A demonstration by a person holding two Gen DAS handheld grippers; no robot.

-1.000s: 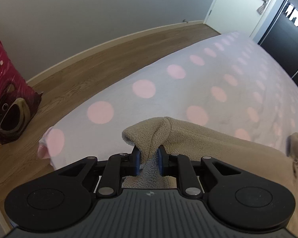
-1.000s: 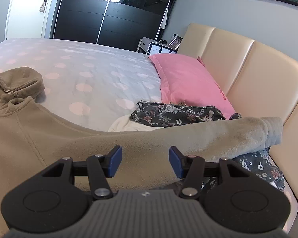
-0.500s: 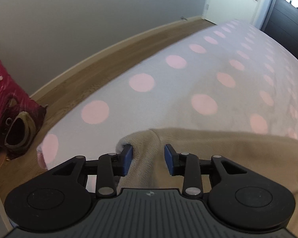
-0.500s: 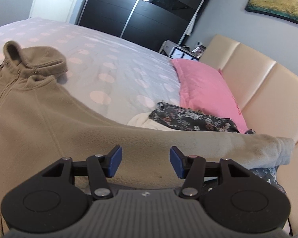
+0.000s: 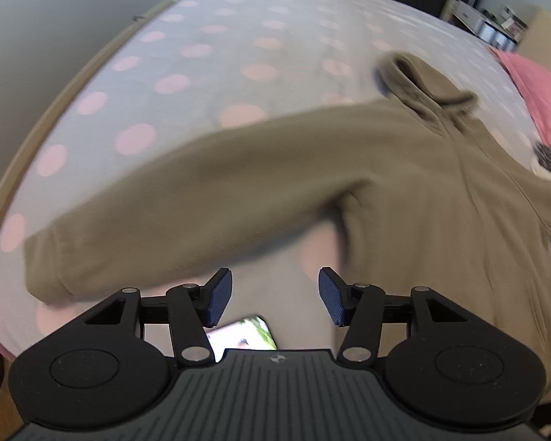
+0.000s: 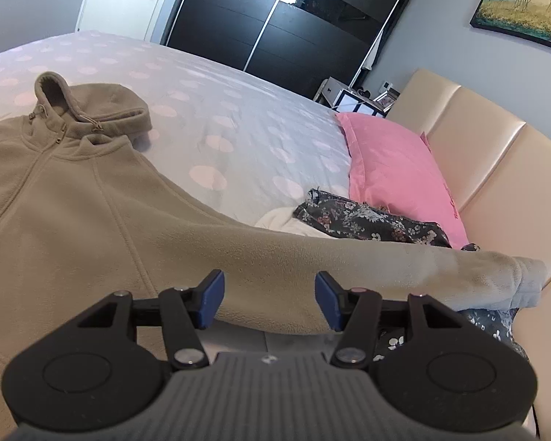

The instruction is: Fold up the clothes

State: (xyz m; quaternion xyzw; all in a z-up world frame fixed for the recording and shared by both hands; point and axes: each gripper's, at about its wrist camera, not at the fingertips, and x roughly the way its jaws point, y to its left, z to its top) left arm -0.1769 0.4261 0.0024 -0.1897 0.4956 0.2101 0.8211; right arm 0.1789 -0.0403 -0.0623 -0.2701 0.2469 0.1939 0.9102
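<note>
The tan fleece jacket (image 5: 404, 191) lies flat on the dotted bed (image 5: 220, 47), both sleeves spread. The left gripper (image 5: 275, 296) is empty, its jaws opening above the bedding. The right gripper (image 6: 269, 299) hangs released over 1 sleeve (image 6: 349, 257), near the pink pillow (image 6: 396, 176).

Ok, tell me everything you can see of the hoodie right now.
The hoodie is tan fleece with a front zip and a drawcord hood. It lies front up on the dotted bedspread, both sleeves spread outward. One cuff rests on the floral clothes by the pink pillow. Neither hand-held gripper touches it.
</note>
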